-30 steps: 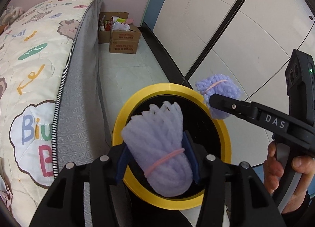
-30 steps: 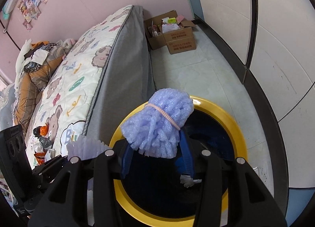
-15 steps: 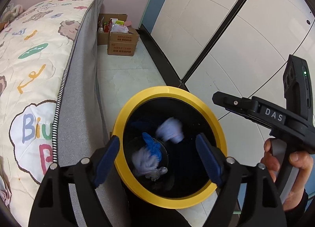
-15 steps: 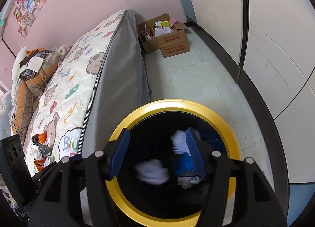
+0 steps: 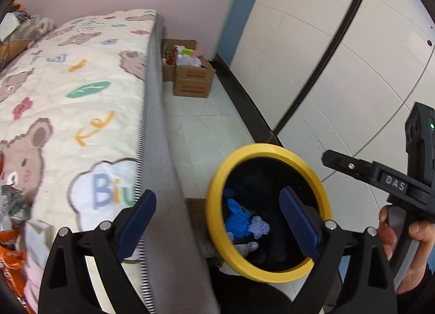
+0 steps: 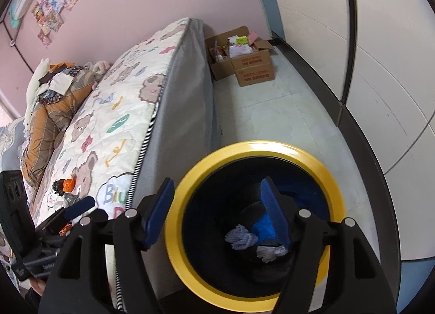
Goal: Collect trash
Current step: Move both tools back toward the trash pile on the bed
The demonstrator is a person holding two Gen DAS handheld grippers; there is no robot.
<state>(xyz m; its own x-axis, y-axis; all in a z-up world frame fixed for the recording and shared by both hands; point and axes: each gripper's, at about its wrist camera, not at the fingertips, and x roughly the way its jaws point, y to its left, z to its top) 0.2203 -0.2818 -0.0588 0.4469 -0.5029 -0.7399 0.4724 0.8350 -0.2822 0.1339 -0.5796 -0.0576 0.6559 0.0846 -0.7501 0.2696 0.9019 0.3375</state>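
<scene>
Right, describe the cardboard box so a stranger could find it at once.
Start at the bed with the bear-print cover and follow its grey side to the far end, by the pink wall. There on the pale floor sits the box, flaps open and stuffed with packets. It is brown with red print, unlike the yellow-rimmed bin.

The right gripper (image 6: 217, 210) fills the lower frame, its blue-padded jaws opening with nothing between them. Behind them, from 5 to 7 o'clock, stands a yellow-rimmed bin (image 6: 190, 178) with a dark inside; pale lilac foam pieces (image 6: 240, 237) and a blue wad (image 6: 262, 228) lie at its bottom. A mattress (image 6: 117, 112) with bear prints runs from 9 toward 12 o'clock. Cardboard boxes (image 6: 252, 65) sit on the floor at 12 o'clock. The left gripper (image 6: 78, 205) enters at 8 o'clock.
</scene>
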